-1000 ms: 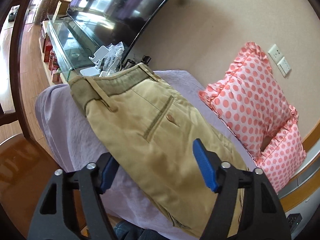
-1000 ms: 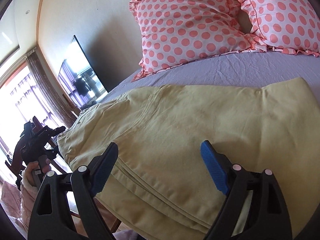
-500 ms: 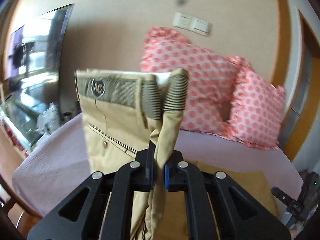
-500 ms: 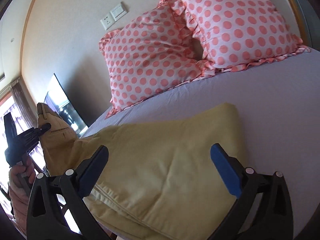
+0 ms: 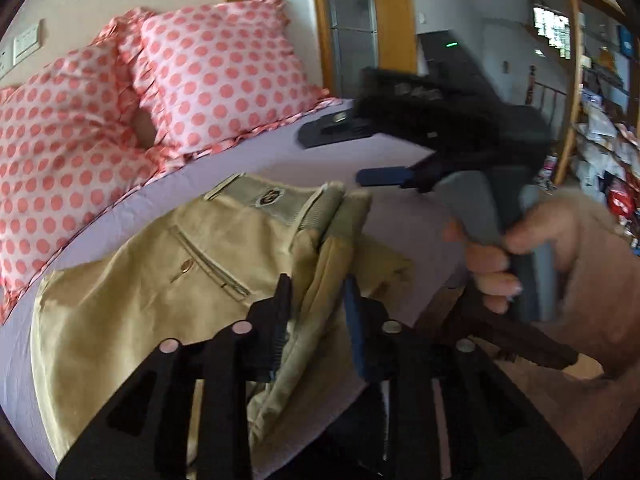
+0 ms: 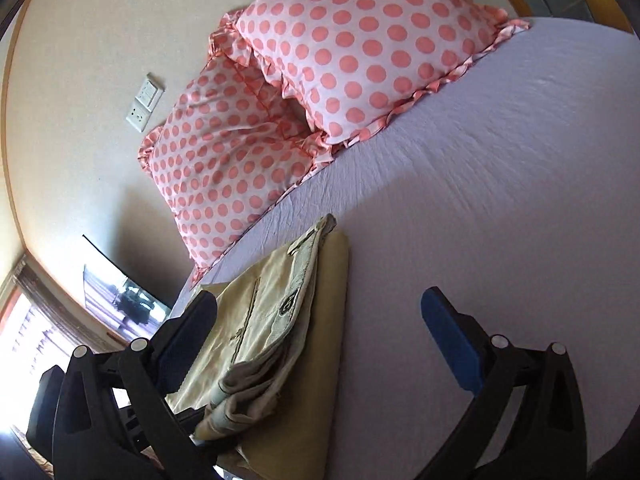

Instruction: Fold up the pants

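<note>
While pants (image 5: pixel 132 304) lie folded, left gripper (image 5: pixel 316 316) jaws part-open around waistband; right gripper (image 6: pixel 320 320) wide, empty.

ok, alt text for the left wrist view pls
The left gripper, jaws slightly parted, straddles a bunched edge of tan pants folded on a lilac bed. Right gripper held alongside; two polka-dot pillows behind.

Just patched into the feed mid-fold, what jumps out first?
The khaki pants lie folded on the lavender bed, waistband on top. The left gripper has its jaws parted around a bunched fold at their near edge. Two pink polka-dot pillows lean against the wall behind.
</note>
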A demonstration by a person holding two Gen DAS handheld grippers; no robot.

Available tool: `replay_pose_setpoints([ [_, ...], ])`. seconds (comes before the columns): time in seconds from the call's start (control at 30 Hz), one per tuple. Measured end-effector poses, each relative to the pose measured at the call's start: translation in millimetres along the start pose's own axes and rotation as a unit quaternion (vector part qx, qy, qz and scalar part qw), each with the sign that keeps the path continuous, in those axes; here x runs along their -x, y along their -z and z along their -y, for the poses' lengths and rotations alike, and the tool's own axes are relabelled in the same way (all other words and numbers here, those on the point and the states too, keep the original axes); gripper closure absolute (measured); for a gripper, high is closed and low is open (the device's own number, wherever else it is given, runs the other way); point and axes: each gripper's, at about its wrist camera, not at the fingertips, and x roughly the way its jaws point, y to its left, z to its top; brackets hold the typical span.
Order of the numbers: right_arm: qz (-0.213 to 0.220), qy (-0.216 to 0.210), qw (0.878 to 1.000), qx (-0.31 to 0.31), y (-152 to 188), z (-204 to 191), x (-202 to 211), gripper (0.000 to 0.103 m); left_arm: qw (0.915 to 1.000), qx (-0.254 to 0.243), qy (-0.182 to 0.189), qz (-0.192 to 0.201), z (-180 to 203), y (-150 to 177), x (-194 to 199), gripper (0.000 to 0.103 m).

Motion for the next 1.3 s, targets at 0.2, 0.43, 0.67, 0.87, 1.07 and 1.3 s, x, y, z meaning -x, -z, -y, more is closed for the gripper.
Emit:
replay_pose_setpoints([
  [0.2,-0.067,0.005,0.996,0.054,-1.5,-21.9,-33.0,0.003,0.9901,0.121,-0.037,0.060,-69.2,7.4,66.0,0.036],
  [0.43,-0.111,0.041,0.988,0.102,-7.6,-29.0,-65.5,0.027,0.9164,0.372,-0.146,-0.025,-220.4,65.5,74.0,0.035],
  [0.67,-0.153,-0.006,0.985,0.075,-13.3,-24.7,-78.2,0.041,0.8935,0.447,-0.019,-0.036,-256.8,89.4,47.4,0.034],
  [0.87,-0.184,-0.041,0.982,0.016,-26.1,-6.2,-88.7,0.072,0.8865,0.461,0.013,-0.039,-279.1,75.7,24.6,0.033],
  [1.07,-0.193,-0.096,0.976,-0.011,-30.4,-1.8,-87.4,0.092,0.8860,0.463,0.025,-0.020,-282.9,72.1,32.9,0.096],
  [1.3,-0.157,-0.113,0.980,0.037,-71.8,-32.0,-105.2,0.094,0.9183,0.394,-0.035,-0.014,-289.6,15.6,27.0,0.097],
])
